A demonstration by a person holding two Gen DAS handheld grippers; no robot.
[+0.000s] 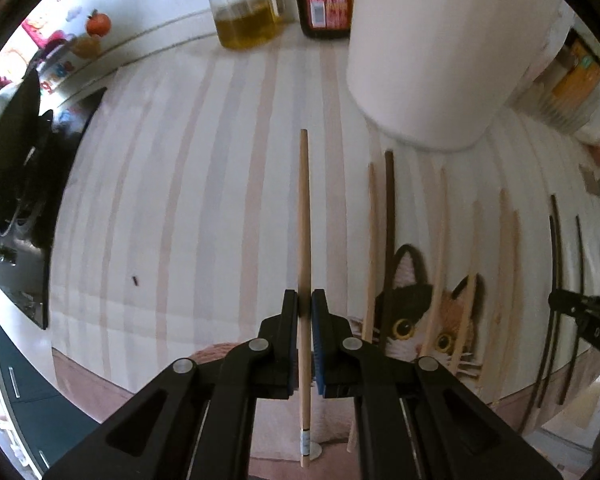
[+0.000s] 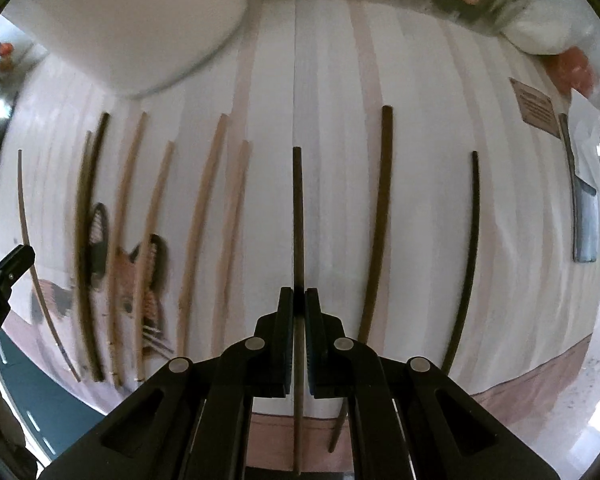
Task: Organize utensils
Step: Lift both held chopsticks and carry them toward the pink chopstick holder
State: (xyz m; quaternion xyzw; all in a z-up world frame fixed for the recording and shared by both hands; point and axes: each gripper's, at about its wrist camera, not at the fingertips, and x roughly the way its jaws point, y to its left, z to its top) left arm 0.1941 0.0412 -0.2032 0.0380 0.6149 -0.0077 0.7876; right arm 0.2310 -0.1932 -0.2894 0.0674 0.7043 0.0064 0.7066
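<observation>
Item 1, left gripper [image 1: 306, 300]: my jaws are clamped on a light wooden chopstick [image 1: 304, 216], gripped low on its shaft, the long end pointing ahead over the striped cloth [image 1: 180, 200].

Item 2, right gripper [image 2: 299, 298]: jaws closed narrow on a dark chopstick [image 2: 298, 216], held the same way, shaft running straight ahead.

Item 3, step in hand: as I judge it, each hand has one stick picked up, light in the left, dark in the right, with the sorting only begun. The next move calls for carrying each stick to the white container [image 1: 432, 48] near the far edge of the cloth and dropping it in, or for pairing it with its own colour; I cannot tell which. The tips must stay steady, since a thin round shaft may swivel in the pads.

Item 4, remaining stock: several light chopsticks [image 2: 204, 216] lie side by side over the cat picture [image 1: 420, 312] toward the near edge. Two more dark chopsticks [image 2: 380, 216] lie well apart beside my right tool.

Item 5, surroundings: an oil jar [image 1: 246, 4] and a dark sauce bottle [image 1: 326, 0] stand at the far edge; a black pan [image 1: 16, 160] sits off the left edge.
</observation>
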